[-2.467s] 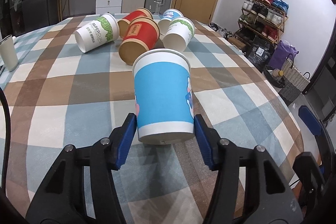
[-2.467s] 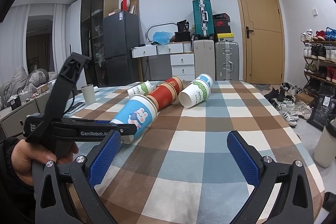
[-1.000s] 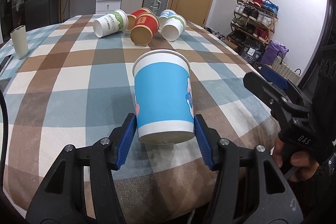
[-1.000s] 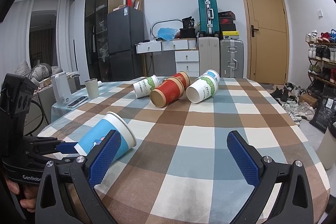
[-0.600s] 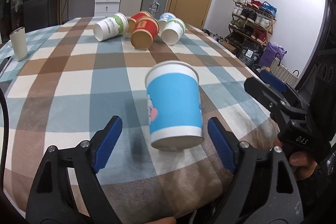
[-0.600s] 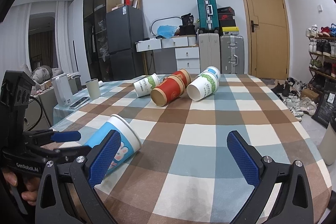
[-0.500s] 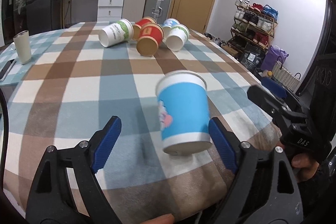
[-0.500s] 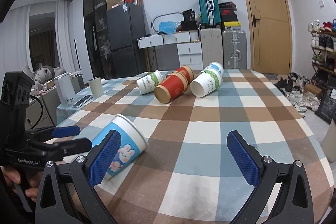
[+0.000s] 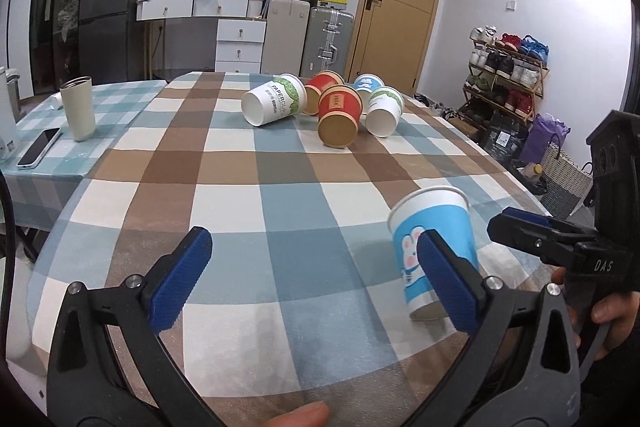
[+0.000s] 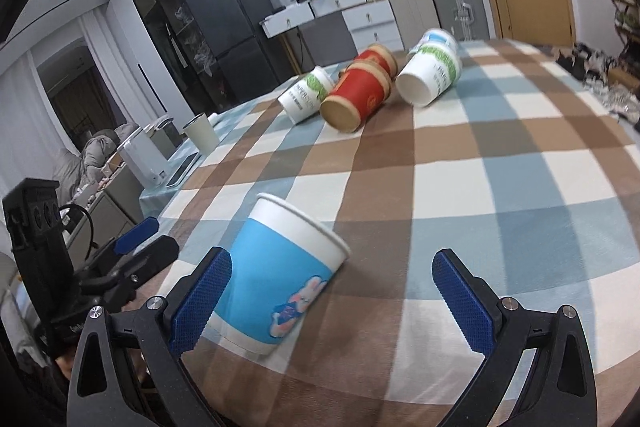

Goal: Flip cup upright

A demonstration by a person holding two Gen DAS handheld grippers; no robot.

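A blue paper cup with a rabbit print [image 9: 434, 243] stands upright, mouth up, near the front edge of the checked table [image 9: 280, 187]. It also shows in the right wrist view [image 10: 280, 275]. My left gripper [image 9: 316, 275] is open and empty; the cup stands just behind its right finger, outside the jaws. My right gripper [image 10: 336, 303] is open and empty, with the cup just ahead of its left finger. The right gripper also shows at the right edge of the left wrist view [image 9: 560, 239].
Several paper cups lie on their sides at the far end: a white-green one [image 9: 274, 101], red ones [image 9: 338, 113], another white-green one [image 9: 382, 111] and a blue one [image 9: 368, 85]. A beige tumbler [image 9: 78, 107] and a phone [image 9: 38, 147] sit at the left.
My left gripper opened and let go of the blue cup, then drew back and to the left. The cup now stands free. My right gripper has tilted and come closer to the cup.
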